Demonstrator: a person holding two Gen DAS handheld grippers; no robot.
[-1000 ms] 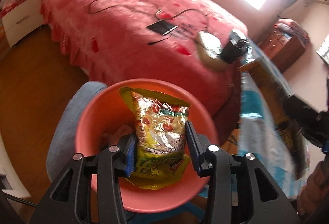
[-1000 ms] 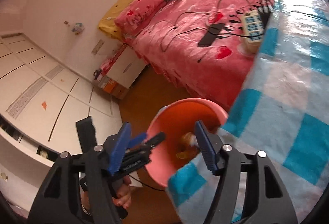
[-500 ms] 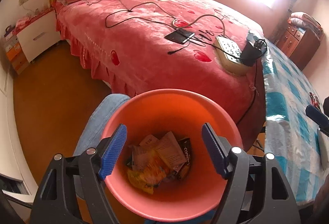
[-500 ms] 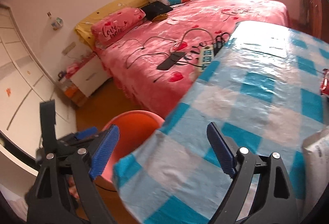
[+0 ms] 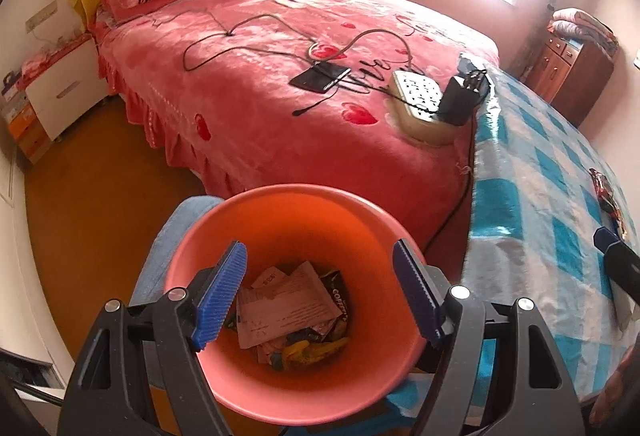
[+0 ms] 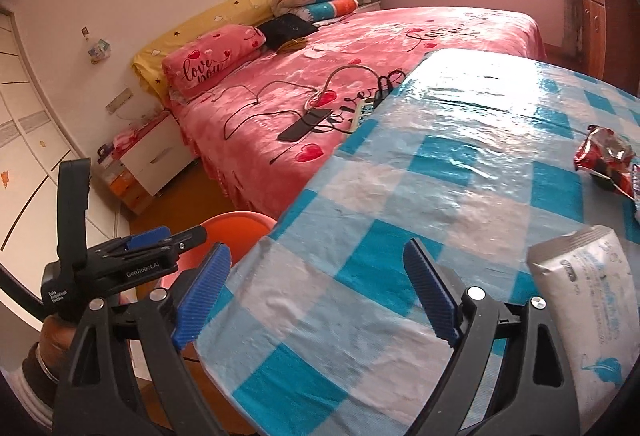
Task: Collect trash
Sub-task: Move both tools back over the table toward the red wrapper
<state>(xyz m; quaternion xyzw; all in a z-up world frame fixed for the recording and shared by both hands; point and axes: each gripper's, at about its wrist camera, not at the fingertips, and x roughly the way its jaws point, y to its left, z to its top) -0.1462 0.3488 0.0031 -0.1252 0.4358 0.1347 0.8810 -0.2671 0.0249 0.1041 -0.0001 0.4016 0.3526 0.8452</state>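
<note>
Beside the checkered table's edge, hung over orange bin: left gripper spread apart, empty; right gripper likewise.

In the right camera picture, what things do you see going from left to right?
Left gripper → orange bin → phone on the bed → power strip → red snack wrapper on the checked table.

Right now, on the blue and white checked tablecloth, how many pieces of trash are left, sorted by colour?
Red crinkled foil snack wrapper: 1
White and grey plastic pouch with blue print: 1
Total: 2, both on the blue and white checked tablecloth
</note>
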